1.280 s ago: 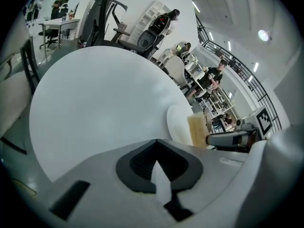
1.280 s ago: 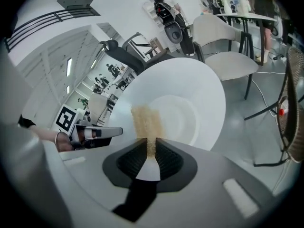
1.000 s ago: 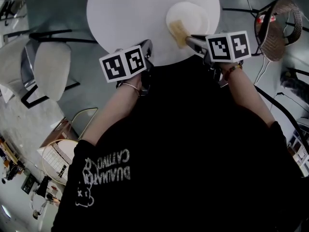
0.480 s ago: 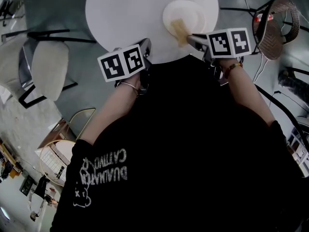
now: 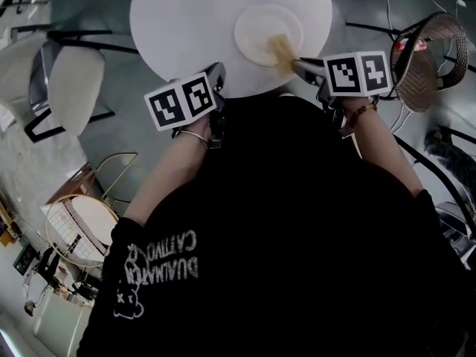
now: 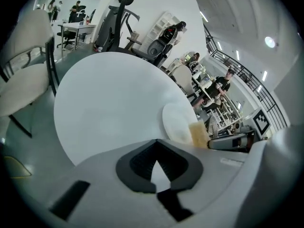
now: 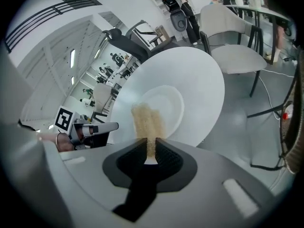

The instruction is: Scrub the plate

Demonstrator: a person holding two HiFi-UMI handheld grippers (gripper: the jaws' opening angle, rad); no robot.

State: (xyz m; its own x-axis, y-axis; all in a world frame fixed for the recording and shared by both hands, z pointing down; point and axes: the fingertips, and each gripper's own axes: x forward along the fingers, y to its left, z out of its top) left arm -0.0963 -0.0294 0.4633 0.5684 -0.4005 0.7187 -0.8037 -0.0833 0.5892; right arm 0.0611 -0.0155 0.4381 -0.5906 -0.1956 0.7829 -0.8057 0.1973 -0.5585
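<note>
Sponge point(image 5: 281, 50) pinched in right claw point(image 7: 151, 152) slants down onto plate point(image 5: 255, 30); left claw point(image 5: 216, 71) closed, empty.

The head camera looks steeply down from high over the person's shoulders, with the round table point(image 5: 186, 21) at the top of its picture. The camera on the left gripper point(image 5: 218, 69) sits low at the table's near edge and looks across its top. The camera on the right gripper point(image 5: 297, 64) sits close above the plate point(image 5: 256, 28) on the table. All three views share the table and plate, and each gripper view catches the other gripper.
</note>
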